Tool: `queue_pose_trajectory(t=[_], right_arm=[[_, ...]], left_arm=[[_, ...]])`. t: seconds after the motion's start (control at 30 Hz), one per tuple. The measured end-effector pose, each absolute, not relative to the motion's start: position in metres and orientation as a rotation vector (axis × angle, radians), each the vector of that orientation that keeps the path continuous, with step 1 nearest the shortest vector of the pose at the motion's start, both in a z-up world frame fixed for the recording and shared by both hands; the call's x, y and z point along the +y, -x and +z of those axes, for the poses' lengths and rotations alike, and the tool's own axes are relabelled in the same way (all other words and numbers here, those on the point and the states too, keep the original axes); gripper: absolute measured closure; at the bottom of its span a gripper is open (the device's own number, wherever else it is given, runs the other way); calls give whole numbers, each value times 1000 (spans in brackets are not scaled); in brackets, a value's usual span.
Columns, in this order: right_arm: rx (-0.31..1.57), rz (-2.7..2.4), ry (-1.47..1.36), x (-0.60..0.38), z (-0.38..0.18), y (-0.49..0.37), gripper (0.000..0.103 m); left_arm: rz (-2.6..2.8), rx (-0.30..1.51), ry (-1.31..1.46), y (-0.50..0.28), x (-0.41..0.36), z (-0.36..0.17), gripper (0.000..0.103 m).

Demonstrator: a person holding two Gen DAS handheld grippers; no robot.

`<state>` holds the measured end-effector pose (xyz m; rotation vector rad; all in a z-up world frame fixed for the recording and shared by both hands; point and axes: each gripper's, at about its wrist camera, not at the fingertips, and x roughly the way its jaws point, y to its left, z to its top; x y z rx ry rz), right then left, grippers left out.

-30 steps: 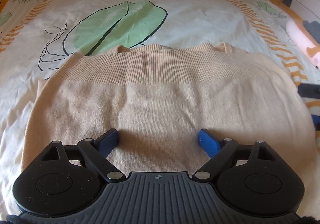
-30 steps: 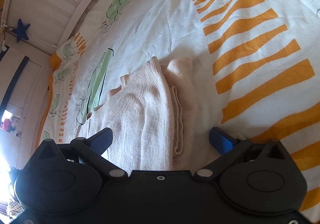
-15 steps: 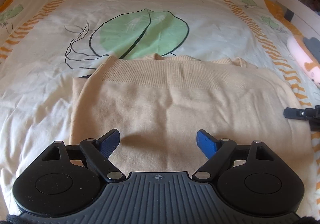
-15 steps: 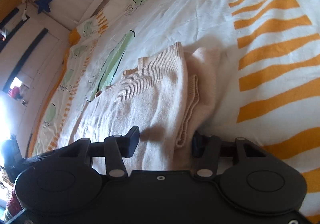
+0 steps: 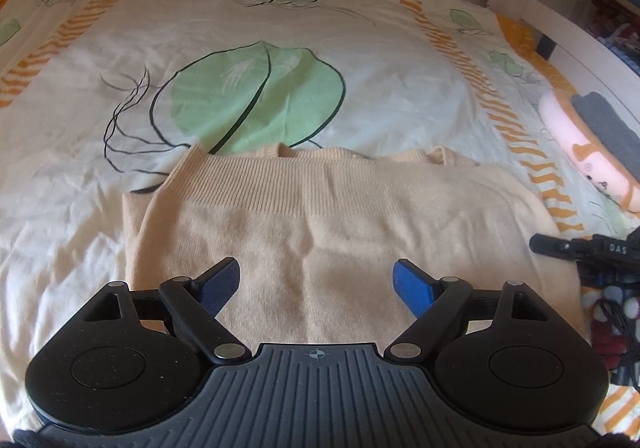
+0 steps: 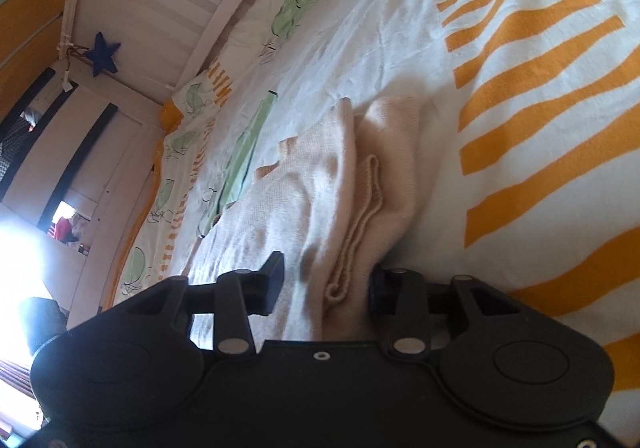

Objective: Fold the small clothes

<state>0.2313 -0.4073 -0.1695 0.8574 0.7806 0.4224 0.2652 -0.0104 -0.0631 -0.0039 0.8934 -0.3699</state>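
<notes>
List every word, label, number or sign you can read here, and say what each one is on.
"DAS" in pale letters on the black right tongs, at the right edge of the left wrist view; any letters after it are cut off.
A small crosshair mark, no letters, on the left tongs.
Nothing else readable.

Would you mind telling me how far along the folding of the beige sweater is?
Partly done: the beige knit sweater lies doubled over on the bedsheet, ribbed hem on top. In hand: the right gripper has just been closing around the layered side edge, fabric between its jaws. The left gripper hovers open, holding nothing. Left: at least another fold, probably.
</notes>
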Motion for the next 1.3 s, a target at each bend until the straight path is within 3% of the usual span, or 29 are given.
queue_pose_trajectory(t=[0.03, 0.17, 0.23, 0.53, 0.8, 1.3], right_arm=[[774, 437, -864, -407, -169, -232, 43], [792, 414, -836, -402, -164, -234, 46], [831, 371, -797, -400, -163, -236, 77], [874, 243, -544, -359, -108, -238, 79], [869, 272, -514, -312, -62, -250, 80], [886, 394, -501, -183, -63, -285, 80]], left_arm=[[-372, 894, 0, -265, -11, -63, 19], [-371, 904, 12, -267, -7, -63, 19], [-366, 908, 16, -268, -5, -62, 19], [-326, 905, 76, -277, 16, -53, 19], [-306, 887, 160, -286, 45, -36, 19], [-212, 835, 375, -303, 126, -12, 19]])
